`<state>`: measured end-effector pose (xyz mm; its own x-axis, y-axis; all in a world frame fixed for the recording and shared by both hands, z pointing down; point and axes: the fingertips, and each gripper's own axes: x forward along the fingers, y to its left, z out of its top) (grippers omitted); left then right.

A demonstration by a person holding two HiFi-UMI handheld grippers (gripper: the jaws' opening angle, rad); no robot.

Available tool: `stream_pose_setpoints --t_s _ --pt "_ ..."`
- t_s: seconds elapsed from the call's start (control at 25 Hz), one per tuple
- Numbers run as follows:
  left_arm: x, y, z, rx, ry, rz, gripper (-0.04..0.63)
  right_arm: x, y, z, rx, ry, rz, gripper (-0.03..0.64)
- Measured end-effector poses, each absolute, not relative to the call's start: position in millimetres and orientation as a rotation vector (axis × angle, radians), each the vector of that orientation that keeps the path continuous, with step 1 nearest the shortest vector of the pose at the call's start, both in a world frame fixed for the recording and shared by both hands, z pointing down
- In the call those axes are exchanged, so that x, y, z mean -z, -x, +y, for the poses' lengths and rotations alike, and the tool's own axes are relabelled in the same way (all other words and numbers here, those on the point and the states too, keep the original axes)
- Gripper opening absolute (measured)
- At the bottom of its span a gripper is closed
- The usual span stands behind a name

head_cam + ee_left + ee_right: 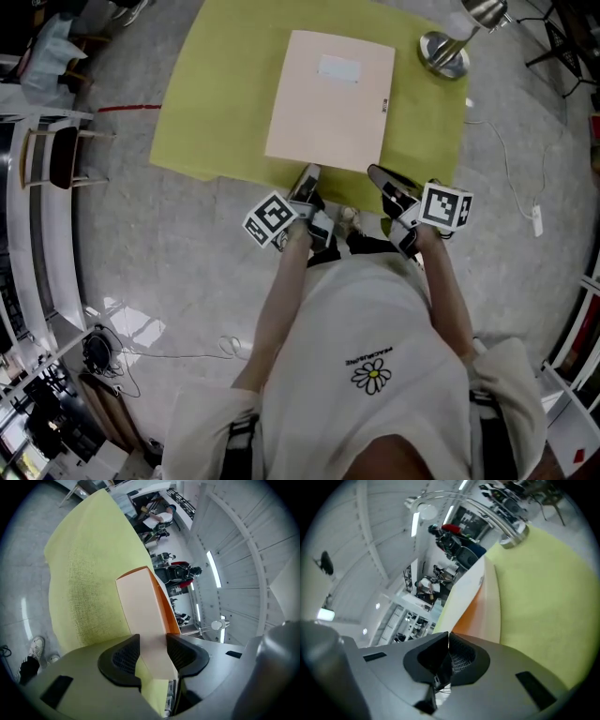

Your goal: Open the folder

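A pale cream folder (328, 103) lies on a table under a yellow-green cloth (216, 94). Both grippers are at the folder's near edge. My left gripper (307, 173) is at its near left corner; in the left gripper view the jaws (153, 653) are closed on the folder (138, 606), which fills the gap between the pads. My right gripper (375, 172) is at the near right corner. In the right gripper view its jaws (449, 644) meet in a thin line, and the cream cover (464, 597) runs into it, with orange (471, 617) showing beneath.
A lamp with a round metal base (442, 53) stands on the table's far right corner. A chair (52, 155) is on the floor to the left. A white cable (516, 178) trails over the floor to the right. I stand close to the table's near edge.
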<state>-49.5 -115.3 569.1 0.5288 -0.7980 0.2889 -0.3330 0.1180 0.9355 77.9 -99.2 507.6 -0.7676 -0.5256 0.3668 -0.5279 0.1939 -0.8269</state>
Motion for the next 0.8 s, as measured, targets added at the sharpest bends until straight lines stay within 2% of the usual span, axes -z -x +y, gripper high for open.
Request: stream_pose_setpoints --t_s 0.24,0.52,0.72,0.8 --pt "-568.2 49.1 -121.2 0.421 -1.488 -1.035 0.184 -441.2 -24.3 -108.9 -1.170 -0.882 -2.663 0.012" --pt "-574.9 42.9 -120.2 0.444 -1.462 -1.029 0.181 -415.6 1.9 -121.4 -1.043 -0.792 -2.740 0.012" --pt "-565.0 40.3 -119.4 0.382 -1.542 -1.086 0.128 -402.2 11.5 -129.7 -0.997 -0.751 -2.763 0.012" --pt "-558.5 47.5 -116.0 0.365 -1.586 -1.114 0.071 -397.2 18.6 -133.0 -0.986 -0.731 -2.773 0.012"
